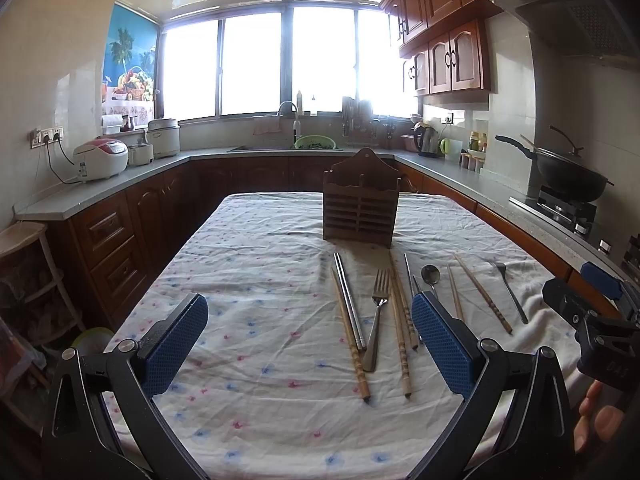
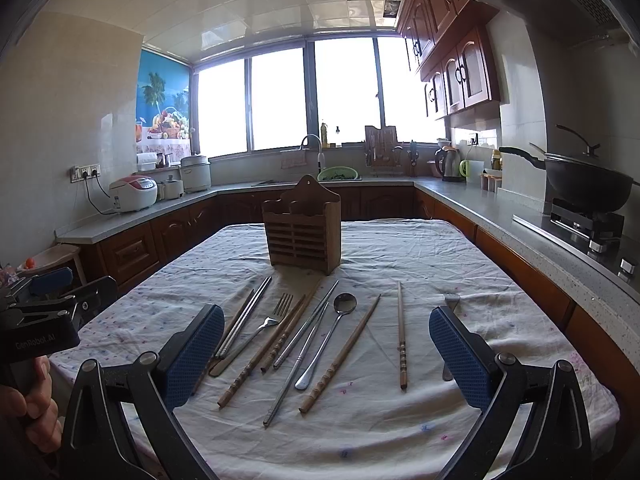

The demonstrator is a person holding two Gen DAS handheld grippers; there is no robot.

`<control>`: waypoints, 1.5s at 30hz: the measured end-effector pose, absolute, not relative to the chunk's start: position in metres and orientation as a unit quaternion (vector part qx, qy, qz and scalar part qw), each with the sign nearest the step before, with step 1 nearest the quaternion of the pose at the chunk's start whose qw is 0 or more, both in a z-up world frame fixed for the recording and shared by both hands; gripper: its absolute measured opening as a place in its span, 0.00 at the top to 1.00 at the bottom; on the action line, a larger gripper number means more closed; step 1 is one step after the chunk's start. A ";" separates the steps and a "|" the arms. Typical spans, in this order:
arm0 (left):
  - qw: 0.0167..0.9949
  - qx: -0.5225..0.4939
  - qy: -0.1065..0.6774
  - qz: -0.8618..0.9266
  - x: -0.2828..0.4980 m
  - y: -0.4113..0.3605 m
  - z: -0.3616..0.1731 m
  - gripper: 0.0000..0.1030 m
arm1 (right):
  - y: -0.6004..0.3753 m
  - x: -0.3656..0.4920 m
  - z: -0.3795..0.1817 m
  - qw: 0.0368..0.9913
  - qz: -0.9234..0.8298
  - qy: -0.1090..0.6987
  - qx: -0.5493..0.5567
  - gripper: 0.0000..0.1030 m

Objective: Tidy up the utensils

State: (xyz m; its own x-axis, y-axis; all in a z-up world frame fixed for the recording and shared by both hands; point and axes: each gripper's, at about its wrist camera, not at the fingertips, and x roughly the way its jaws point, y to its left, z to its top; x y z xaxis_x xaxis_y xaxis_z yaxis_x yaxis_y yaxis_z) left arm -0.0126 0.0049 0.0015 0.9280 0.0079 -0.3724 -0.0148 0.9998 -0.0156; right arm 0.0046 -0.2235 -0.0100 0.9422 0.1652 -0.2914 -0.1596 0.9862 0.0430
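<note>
A wooden slatted utensil holder (image 1: pixel 361 204) (image 2: pixel 303 227) stands upright mid-table. In front of it lie several wooden chopsticks (image 2: pixel 340 364), metal chopsticks (image 1: pixel 350 300) (image 2: pixel 244 316), a fork (image 1: pixel 378 312) (image 2: pixel 260 326), a spoon (image 1: pixel 431 276) (image 2: pixel 334 332) and a second fork (image 1: pixel 510 292) partly hidden behind my right finger (image 2: pixel 460 354). My left gripper (image 1: pixel 310 344) hovers open above the cloth, left of the utensils. My right gripper (image 2: pixel 326 354) hovers open over them. Neither holds anything.
The table wears a white flowered cloth (image 1: pixel 256 264). Counters run around it: rice cookers (image 1: pixel 102 158) on the left, a sink (image 1: pixel 280 146) at the back, a kettle (image 1: pixel 428 140) and a lidded wok on a stove (image 2: pixel 580 184) on the right. A person's hand grips each tool.
</note>
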 end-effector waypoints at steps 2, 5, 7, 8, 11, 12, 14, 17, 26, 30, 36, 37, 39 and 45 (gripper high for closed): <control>0.982 -0.008 0.191 0.005 -0.010 0.004 0.001 0.00 | -0.223 0.005 -0.010 0.985 0.083 0.149 0.010 0.00; 0.981 -0.007 0.191 0.005 -0.009 0.004 0.001 0.00 | -0.223 0.005 -0.010 0.985 0.083 0.150 0.010 0.00; 0.981 -0.006 0.193 0.005 -0.009 0.003 0.000 0.00 | -0.223 0.005 -0.010 0.985 0.082 0.149 0.009 0.00; 0.981 -0.007 0.193 0.004 -0.009 0.004 0.000 0.00 | -0.223 0.005 -0.010 0.985 0.083 0.149 0.009 0.00; 0.981 -0.007 0.192 0.004 -0.008 0.003 0.001 0.00 | -0.223 0.005 -0.010 0.985 0.083 0.149 0.010 0.00; 0.981 -0.008 0.193 0.004 -0.008 0.003 0.001 0.00 | -0.223 0.005 -0.010 0.985 0.083 0.149 0.010 0.00; 0.981 -0.008 0.193 0.004 -0.007 0.003 0.000 0.00 | -0.223 0.005 -0.010 0.985 0.083 0.149 0.010 0.00; 0.981 -0.007 0.194 0.004 -0.006 0.002 0.000 0.00 | -0.222 0.005 -0.011 0.985 0.084 0.150 0.010 0.00; 0.976 -0.028 0.215 -0.015 0.010 0.011 0.002 0.00 | -0.221 0.013 -0.008 0.982 0.093 0.162 0.013 0.00; 0.969 -0.042 0.242 -0.024 0.035 0.018 0.004 0.00 | -0.221 0.028 -0.002 0.979 0.093 0.181 0.009 0.00; 0.953 -0.052 0.297 -0.034 0.086 0.021 -0.002 0.00 | -0.225 0.060 -0.001 0.971 0.093 0.220 0.013 0.00; 0.950 -0.056 0.304 -0.036 0.095 0.021 -0.003 0.00 | -0.227 0.067 -0.001 0.969 0.093 0.228 0.014 0.01; 0.944 -0.061 0.321 -0.044 0.112 0.020 -0.008 0.02 | -0.230 0.082 -0.003 0.964 0.094 0.247 0.024 0.01; 0.921 -0.068 0.377 -0.070 0.165 0.014 -0.024 0.18 | -0.245 0.131 -0.014 0.946 0.087 0.307 0.058 0.21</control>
